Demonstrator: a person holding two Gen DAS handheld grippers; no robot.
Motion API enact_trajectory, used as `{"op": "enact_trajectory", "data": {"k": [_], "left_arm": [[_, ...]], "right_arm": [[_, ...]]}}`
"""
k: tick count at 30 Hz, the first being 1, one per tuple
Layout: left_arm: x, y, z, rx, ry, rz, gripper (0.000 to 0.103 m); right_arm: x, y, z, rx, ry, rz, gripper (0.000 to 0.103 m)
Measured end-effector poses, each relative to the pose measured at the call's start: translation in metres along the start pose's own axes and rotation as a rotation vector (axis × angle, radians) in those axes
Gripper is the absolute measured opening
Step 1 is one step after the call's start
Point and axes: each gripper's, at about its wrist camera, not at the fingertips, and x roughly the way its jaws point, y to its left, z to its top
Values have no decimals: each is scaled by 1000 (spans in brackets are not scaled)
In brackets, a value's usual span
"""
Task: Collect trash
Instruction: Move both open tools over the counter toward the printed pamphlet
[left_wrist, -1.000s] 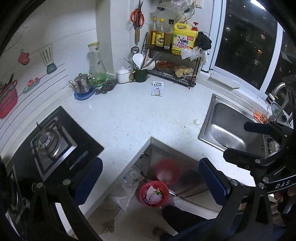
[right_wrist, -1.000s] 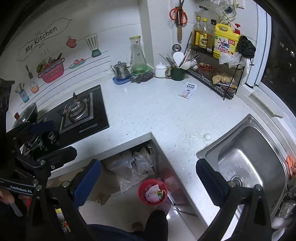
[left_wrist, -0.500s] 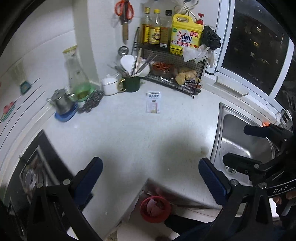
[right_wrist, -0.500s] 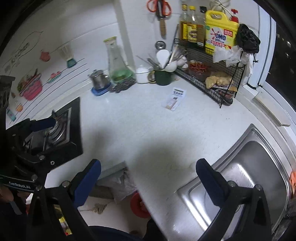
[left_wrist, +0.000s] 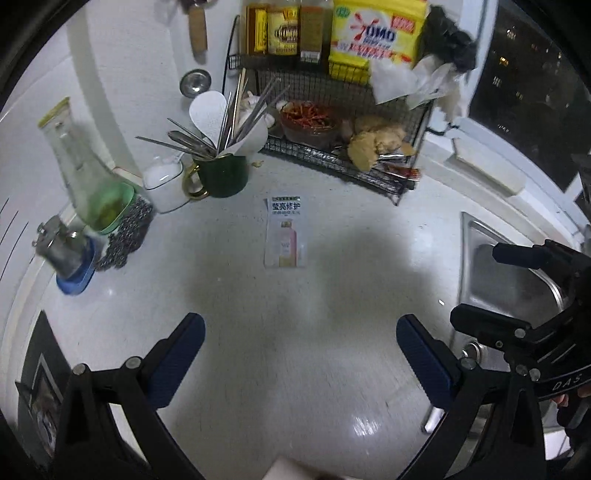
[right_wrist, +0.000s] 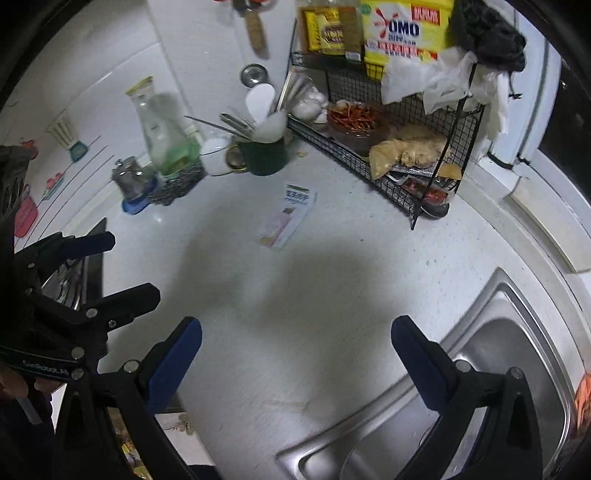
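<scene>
Now both views have closed in on the back corner of the countertop (left_wrist: 295, 350): a second ago the stove, the floor and a red bin below the counter edge were in frame; at present neither view shows the bin, and the corner clutter fills the upper half. Judgement: approach phase of the first pick, nothing collected yet.

Layout, largest first:
- Countertop: white, mostly bare in the centre, shadowed by both tools.
- Sink (right_wrist: 498, 369): to the right, partly under the right gripper.
- Wire rack (left_wrist: 351, 155): back-right, w/ bottles above and food below.
- Green mug (left_wrist: 221, 177): back-centre, holds utensils.
- Sachet (left_wrist: 285, 232): flat printed packet, lying alone on the bare top, just in front of the mug and rack, touching neither. Judged to be the trash item.

Grippers:
- Left gripper (left_wrist: 301, 339): jaws wide apart, empty. Sachet lies ahead on its centreline, approx. between the two fingers as seen, but well apart from the tips.
- Right gripper (right_wrist: 295, 343): jaws wide apart, empty. Sachet (right_wrist: 286, 219) sits ahead and slightly left of centre.

Height above the top: cannot tell.
</scene>
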Motion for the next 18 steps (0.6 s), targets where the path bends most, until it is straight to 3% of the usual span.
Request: {"op": "enact_trajectory", "data": {"k": [9, 18], "left_arm": [[58, 36, 28, -87, 71, 42, 103], [110, 71, 42, -163, 125, 67, 103]], "right_arm": [[71, -22, 57, -72, 40, 73, 102], [146, -13, 105, -221, 65, 173, 102]]}}
